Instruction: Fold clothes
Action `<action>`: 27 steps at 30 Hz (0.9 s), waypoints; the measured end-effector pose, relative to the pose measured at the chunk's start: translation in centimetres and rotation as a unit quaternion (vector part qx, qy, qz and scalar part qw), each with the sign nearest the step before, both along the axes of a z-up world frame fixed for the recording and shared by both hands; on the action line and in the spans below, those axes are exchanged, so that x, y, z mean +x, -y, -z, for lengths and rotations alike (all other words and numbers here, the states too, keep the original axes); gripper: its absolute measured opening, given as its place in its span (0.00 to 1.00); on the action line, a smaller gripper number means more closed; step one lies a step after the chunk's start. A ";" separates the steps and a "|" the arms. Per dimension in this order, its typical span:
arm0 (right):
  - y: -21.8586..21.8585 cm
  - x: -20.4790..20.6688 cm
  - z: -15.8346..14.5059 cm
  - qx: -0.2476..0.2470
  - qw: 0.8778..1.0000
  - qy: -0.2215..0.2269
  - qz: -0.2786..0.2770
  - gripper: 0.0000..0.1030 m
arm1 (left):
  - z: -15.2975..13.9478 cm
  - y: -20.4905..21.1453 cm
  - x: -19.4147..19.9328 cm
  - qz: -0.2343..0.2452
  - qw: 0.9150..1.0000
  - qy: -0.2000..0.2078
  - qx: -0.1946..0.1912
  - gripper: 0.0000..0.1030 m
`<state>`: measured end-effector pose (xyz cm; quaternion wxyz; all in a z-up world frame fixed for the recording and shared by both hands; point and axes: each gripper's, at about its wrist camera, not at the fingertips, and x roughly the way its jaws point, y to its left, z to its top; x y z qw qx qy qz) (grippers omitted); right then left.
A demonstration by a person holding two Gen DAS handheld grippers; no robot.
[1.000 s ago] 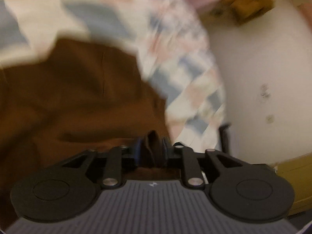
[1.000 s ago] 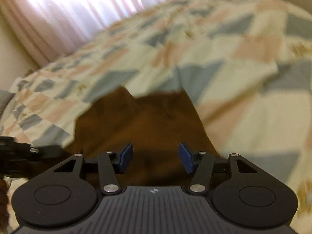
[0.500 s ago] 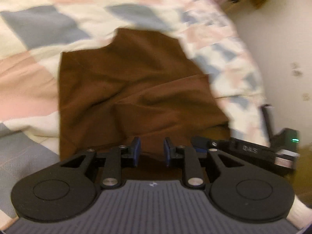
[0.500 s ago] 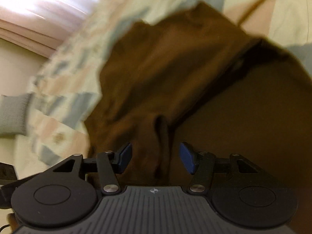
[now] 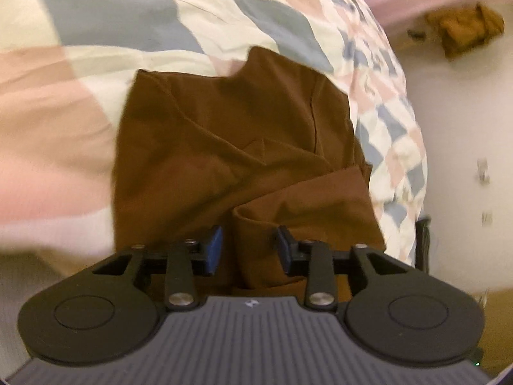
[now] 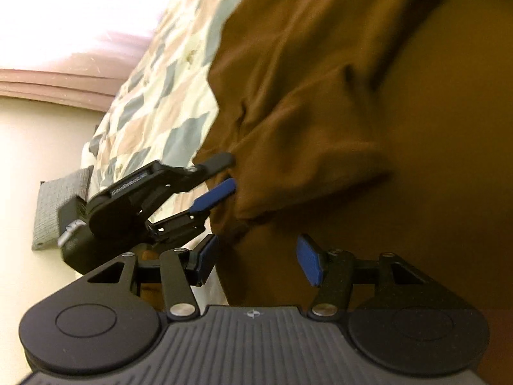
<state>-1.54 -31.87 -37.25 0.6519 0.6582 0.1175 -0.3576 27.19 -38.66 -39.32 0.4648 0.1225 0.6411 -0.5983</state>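
A brown garment (image 5: 237, 147) lies partly folded on the patchwork quilt (image 5: 105, 22), one layer turned over its near right part. My left gripper (image 5: 249, 250) is open at the garment's near edge, and a raised fold of brown cloth sits loosely between its blue pads. In the right wrist view the garment (image 6: 320, 96) fills the upper right. My right gripper (image 6: 258, 260) is open just over its edge, with cloth beneath the gap. The left gripper (image 6: 226, 173) shows there too, open, its tips at the cloth's edge.
The quilt (image 6: 154, 102) covers a bed that drops off toward a pale wall (image 5: 461, 134). A crumpled tan cloth (image 5: 465, 29) lies at the far right. A grey cushion (image 6: 61, 205) leans by the wall, with pink curtains (image 6: 64, 77) behind the bed.
My left gripper was shut on brown cloth a second ago; it has opened and let go. My right gripper stayed open and moved in low against the garment's edge.
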 end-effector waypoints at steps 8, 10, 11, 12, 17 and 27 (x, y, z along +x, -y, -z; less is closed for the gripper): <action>0.3 3.8 0.1 -0.030 0.998 -0.060 -0.017 0.04 | -1.4 1.4 -0.6 0.074 0.997 0.015 -0.021 0.01; 0.0 3.1 -0.5 -0.038 0.996 -0.069 -0.039 0.03 | -1.9 1.7 -0.5 0.087 0.995 0.024 -0.034 0.01; -0.1 2.9 -0.2 -0.034 0.995 -0.072 -0.055 0.03 | -2.2 1.8 -0.3 0.091 0.995 0.028 -0.039 0.01; -0.1 2.7 0.4 -0.026 0.993 -0.088 -0.070 0.00 | -2.1 2.0 0.0 0.091 0.994 0.034 -0.040 0.01; -0.3 0.4 2.1 0.041 0.993 -0.076 -0.077 0.07 | -0.9 2.3 1.0 0.091 0.993 0.076 -0.021 0.01; 4.0 -4.7 -0.6 -0.034 0.994 -0.103 0.005 0.45 | -3.2 -1.1 1.4 0.065 0.992 0.101 -0.030 0.03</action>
